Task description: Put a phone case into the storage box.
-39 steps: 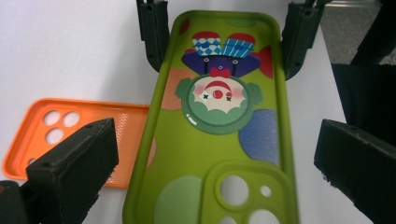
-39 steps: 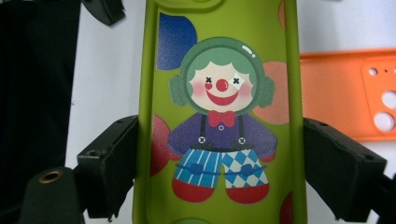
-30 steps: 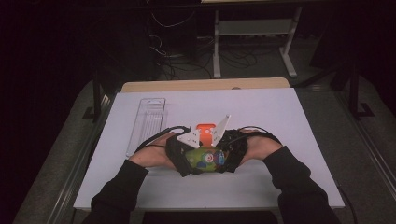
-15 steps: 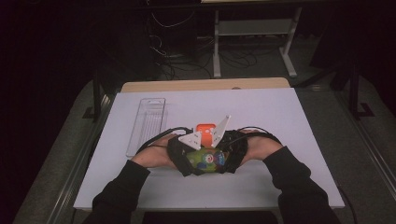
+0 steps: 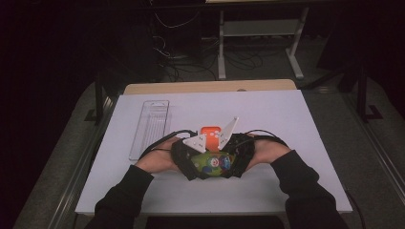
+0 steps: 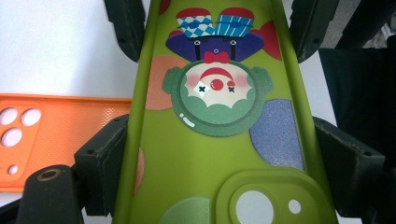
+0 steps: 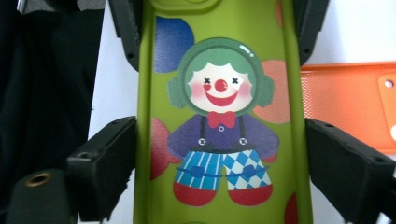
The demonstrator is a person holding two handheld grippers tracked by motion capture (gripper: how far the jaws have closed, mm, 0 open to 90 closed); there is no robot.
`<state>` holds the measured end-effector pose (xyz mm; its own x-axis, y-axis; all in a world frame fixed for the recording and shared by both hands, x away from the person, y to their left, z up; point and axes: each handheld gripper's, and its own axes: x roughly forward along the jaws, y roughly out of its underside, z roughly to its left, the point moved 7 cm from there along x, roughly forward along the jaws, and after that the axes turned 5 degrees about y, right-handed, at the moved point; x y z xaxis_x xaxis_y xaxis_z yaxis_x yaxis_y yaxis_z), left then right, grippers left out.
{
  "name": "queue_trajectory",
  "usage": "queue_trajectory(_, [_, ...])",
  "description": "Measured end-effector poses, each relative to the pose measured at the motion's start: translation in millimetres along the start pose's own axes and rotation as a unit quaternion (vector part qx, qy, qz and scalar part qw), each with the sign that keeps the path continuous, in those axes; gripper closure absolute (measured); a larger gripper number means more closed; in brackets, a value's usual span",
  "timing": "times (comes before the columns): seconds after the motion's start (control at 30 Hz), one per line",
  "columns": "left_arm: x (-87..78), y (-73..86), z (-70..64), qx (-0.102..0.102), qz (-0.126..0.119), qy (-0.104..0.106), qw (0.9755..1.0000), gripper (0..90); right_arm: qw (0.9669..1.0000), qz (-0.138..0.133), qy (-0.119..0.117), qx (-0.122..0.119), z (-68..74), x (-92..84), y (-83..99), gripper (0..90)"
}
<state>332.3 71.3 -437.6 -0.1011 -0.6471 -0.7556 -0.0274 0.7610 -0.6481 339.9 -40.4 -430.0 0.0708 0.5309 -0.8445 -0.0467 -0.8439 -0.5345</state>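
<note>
Green clown phone case (image 5: 213,163) sits nearest, low over the white table (image 5: 310,129) between both hands, spanned end to end. Left gripper (image 6: 215,154) clamps its sides; right gripper (image 7: 224,158), jaws just widening, brackets it without clearly pressing, likely a handover. Beyond lie one orange case (image 5: 210,132) and one clear tray (image 5: 150,128).

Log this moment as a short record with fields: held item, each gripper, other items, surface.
held item: green case, clown print, between both grippers
left gripper: jaws have just closed on the green case's long edges
right gripper: jaws flank the green case's edges, a little slack on one side; they have just been opening
other items: orange case flat just beyond the grippers; clear tray at the far left
surface: white table
</note>
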Motion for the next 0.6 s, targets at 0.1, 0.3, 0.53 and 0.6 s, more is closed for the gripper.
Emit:
queue_trajectory(0.1, [-0.6,0.3,1.6,-0.003,0.000,-0.006,1.0000,15.6,0.9998,-0.009,0.007,0.015,-4.3,-3.3,0.6,0.9])
queue_trajectory(0.3, [-2.3,1.3,7.6,-0.028,-0.002,-0.038,0.9989,15.6,0.9970,-0.044,0.034,0.054,-16.3,-14.5,5.4,0.0])
queue_trajectory(0.53, [-2.6,5.5,18.2,-0.076,0.002,-0.084,0.9936,15.5,0.9849,-0.072,0.092,0.128,-30.4,-29.2,24.5,0.0])
queue_trajectory(0.6, [-1.4,5.3,20.2,-0.094,0.001,-0.097,0.9908,15.5,0.9803,-0.082,0.100,0.150,-31.5,-30.5,30.1,0.0])
